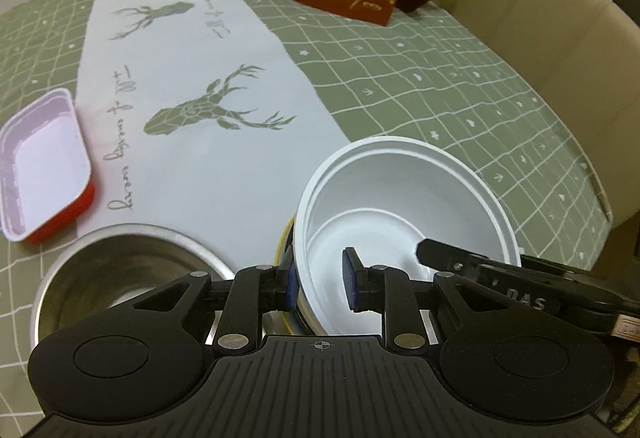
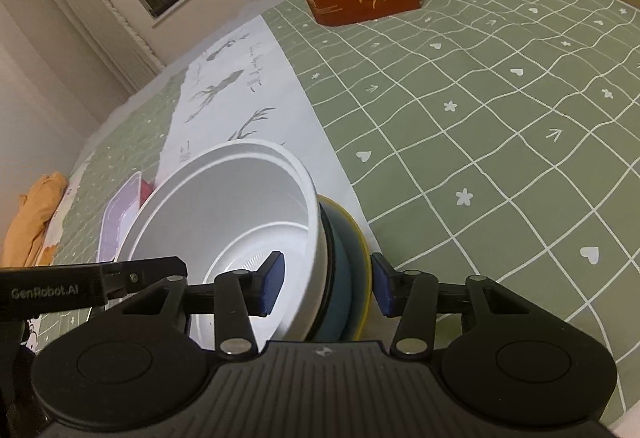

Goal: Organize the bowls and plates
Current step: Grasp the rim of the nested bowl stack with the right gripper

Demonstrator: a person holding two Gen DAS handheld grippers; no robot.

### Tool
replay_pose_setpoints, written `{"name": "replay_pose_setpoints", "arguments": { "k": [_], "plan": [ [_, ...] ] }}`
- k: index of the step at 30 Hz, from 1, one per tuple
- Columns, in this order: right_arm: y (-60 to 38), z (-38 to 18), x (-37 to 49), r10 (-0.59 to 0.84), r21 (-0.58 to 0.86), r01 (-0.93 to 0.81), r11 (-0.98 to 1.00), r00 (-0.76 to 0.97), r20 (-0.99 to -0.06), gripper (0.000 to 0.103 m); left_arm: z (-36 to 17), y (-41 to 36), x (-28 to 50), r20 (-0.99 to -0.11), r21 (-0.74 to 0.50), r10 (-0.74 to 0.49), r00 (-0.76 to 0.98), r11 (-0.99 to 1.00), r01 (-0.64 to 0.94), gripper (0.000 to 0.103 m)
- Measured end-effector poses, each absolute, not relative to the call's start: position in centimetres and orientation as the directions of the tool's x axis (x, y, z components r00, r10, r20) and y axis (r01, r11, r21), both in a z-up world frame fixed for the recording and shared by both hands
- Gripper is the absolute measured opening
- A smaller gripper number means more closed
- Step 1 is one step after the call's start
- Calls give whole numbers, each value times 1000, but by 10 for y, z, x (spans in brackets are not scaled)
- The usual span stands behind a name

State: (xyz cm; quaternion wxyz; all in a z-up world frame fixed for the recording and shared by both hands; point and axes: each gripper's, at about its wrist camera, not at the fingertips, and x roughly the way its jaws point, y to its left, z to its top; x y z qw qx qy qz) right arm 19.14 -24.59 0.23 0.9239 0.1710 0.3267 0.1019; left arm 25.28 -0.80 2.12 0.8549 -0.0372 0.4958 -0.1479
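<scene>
While both sets of jaws straddle the nested bowls, the stack sits tilted at lower centre of each view.
The left gripper (image 1: 320, 284) pinches the white bowl (image 1: 400, 198) wall; the right gripper (image 2: 326, 288) stands wider, spanning the white bowl's rim and the blue, yellow-edged bowl (image 2: 346, 278) beneath, contact unclear. A steel bowl (image 1: 120, 270) sits lower left on the green-checked surface (image 1: 440, 78).

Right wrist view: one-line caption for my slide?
Right gripper straddling the rims of a white bowl nested in a blue bowl, left gripper alongside.
</scene>
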Motion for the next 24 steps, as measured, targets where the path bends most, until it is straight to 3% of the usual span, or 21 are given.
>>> {"name": "replay_pose_setpoints", "arguments": {
  "k": [5, 10, 24],
  "plan": [
    [-256, 7, 187, 322, 398, -99, 912, 775, -544, 43, 23, -11, 249, -840, -206, -274, 468, 959, 192, 24],
    [-263, 14, 180, 347, 402, -134, 906, 778, -523, 39, 22, 9, 247, -827, -318, -341, 448, 939, 128, 23],
    [-252, 22, 200, 357, 375, -161, 913, 760, -543, 39, 20, 15, 261, -816, -390, -390, 426, 916, 91, 24]
  ]
}}
